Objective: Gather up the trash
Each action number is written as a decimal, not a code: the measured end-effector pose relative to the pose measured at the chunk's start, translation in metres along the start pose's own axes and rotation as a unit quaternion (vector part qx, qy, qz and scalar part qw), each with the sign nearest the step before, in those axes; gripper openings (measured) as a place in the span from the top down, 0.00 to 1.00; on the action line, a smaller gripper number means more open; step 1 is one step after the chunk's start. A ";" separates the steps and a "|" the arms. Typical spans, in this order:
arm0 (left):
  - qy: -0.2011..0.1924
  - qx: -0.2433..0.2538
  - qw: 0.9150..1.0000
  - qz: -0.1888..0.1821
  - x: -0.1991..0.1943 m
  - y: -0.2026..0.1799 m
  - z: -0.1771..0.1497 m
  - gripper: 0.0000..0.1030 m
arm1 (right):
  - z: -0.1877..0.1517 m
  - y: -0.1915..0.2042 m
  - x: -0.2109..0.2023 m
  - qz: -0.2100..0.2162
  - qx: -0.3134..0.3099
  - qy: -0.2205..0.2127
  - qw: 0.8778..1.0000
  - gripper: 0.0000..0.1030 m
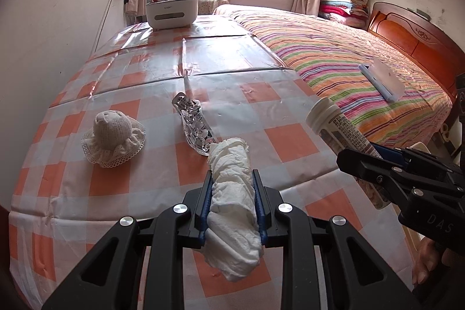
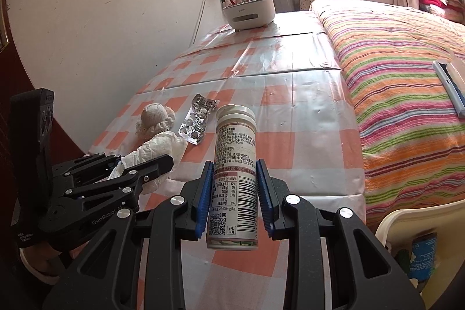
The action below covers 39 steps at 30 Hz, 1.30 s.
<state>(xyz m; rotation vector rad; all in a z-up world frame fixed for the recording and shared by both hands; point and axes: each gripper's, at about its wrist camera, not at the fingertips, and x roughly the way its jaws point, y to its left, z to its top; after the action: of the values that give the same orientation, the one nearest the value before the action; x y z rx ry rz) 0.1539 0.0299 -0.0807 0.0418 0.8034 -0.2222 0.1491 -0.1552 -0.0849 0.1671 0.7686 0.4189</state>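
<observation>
My left gripper (image 1: 232, 179) is shut on a crumpled white tissue (image 1: 232, 202), held above the near edge of the checkered table (image 1: 162, 69). My right gripper (image 2: 234, 167) is shut on a white-capped pill bottle (image 2: 234, 164) with a printed label, held beside it on the right; the bottle also shows in the left wrist view (image 1: 340, 124). A silver empty blister pack (image 1: 193, 124) lies on the table just beyond the tissue. In the right wrist view the tissue (image 2: 157, 147) and the blister pack (image 2: 197, 121) lie left of the bottle.
A small white crocheted hat (image 1: 113, 135) sits left of the blister pack. A white organizer box (image 1: 172, 12) with pens stands at the table's far end. A striped bed (image 1: 363, 71) lies to the right. A cream bin (image 2: 418, 240) holding a blue can sits low right.
</observation>
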 end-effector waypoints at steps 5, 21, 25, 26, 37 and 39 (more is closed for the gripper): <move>-0.004 0.009 1.000 -0.014 -0.001 -0.017 0.001 0.77 | -0.002 -0.015 -0.012 -0.016 0.012 -0.013 1.000 0.72; 0.002 0.042 0.998 -0.047 0.005 -0.070 0.000 0.77 | -0.017 -0.069 -0.056 -0.034 0.088 -0.050 0.994 0.72; 0.003 0.050 0.997 -0.058 0.006 -0.087 0.001 0.77 | -0.023 -0.079 -0.069 -0.044 0.095 -0.063 0.993 0.72; 0.003 0.053 0.997 -0.060 0.006 -0.091 0.000 0.77 | -0.025 -0.082 -0.072 -0.047 0.097 -0.064 0.992 0.72; 0.005 0.078 0.994 -0.077 0.005 -0.125 -0.004 0.76 | -0.038 -0.103 -0.100 -0.070 0.112 -0.091 0.987 0.72; 0.004 0.083 0.993 -0.081 0.004 -0.130 -0.005 0.76 | -0.039 -0.107 -0.103 -0.072 0.114 -0.093 0.986 0.73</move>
<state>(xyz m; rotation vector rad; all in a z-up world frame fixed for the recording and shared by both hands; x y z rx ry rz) 0.1251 -0.0971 -0.0811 0.1348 0.7948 -0.4426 0.0881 -0.2964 -0.0785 0.3578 0.6391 0.1735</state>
